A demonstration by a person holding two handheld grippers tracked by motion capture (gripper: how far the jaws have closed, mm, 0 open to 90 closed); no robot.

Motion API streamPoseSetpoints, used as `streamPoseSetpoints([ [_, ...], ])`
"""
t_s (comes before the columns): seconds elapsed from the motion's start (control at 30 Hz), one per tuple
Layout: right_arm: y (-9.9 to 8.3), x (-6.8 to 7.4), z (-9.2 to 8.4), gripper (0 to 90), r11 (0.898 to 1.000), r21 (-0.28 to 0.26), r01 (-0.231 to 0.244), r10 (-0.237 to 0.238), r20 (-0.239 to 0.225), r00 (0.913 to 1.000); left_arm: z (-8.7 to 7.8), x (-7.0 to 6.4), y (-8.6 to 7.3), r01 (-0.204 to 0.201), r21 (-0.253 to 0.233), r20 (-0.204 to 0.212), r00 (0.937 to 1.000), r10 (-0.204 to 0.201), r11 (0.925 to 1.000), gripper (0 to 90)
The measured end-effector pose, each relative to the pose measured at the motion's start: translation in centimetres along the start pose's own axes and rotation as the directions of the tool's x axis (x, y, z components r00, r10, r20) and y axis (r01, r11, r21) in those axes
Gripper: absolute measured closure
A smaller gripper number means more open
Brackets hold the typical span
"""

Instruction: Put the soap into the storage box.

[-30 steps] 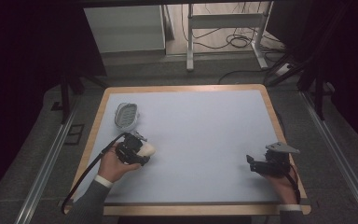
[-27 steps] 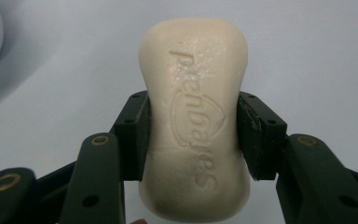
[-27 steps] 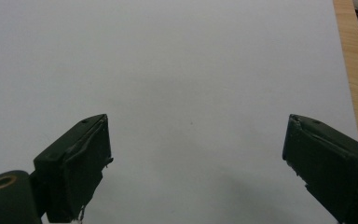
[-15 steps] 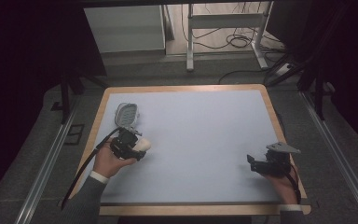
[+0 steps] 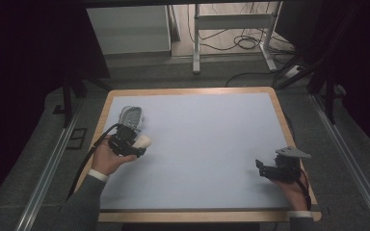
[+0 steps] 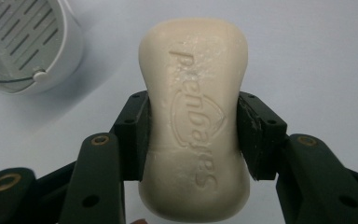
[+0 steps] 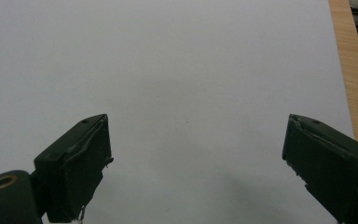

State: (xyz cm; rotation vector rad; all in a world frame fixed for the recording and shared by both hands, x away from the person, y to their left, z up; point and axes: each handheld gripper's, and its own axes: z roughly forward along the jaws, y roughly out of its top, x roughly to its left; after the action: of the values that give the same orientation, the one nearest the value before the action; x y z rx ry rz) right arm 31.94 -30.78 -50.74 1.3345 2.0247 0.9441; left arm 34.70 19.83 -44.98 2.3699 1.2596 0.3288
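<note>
— Jaws, left gripper [image 6: 193, 140]?
— Clamped on the soap bar [image 6: 196, 121] at its waist; embossed lettering legible in the left gripper view, unreadable from the high view.
— Container?
— Slotted white soap dish [image 6: 25, 39] at eleven o'clock of the bar, nothing in it.
— Right gripper [image 7: 196, 163]?
— Jaws spread wide over the bare table [image 7: 191, 60].

Black claws [image 6: 193, 140], brass screws, grey sleeves, white cuffs.

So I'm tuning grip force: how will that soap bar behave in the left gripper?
The soap bar looks rigid, so it probably won't flex. Its smooth, rounded sides may slip between the pads. The left gripper holds its narrowed waist, which likely helps.
</note>
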Motion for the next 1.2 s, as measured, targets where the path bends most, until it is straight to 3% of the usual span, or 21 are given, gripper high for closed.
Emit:
streamPoseSetpoints([
  [0.97,-0.2,-0.1,0.2,7.7,1.0,0.007,-0.001,0.001,0.007,1.0,0.9,3.7,2.4,0.055,0.016,-0.038,0.9978,-0.054,0.9984,49.6],
  [1.2,-0.2,-0.2,0.2,7.7,1.0,0.011,-0.004,0.004,0.009,1.0,1.1,5.0,3.0,0.095,0.009,-0.04,0.9947,-0.094,0.9954,49.6],
])
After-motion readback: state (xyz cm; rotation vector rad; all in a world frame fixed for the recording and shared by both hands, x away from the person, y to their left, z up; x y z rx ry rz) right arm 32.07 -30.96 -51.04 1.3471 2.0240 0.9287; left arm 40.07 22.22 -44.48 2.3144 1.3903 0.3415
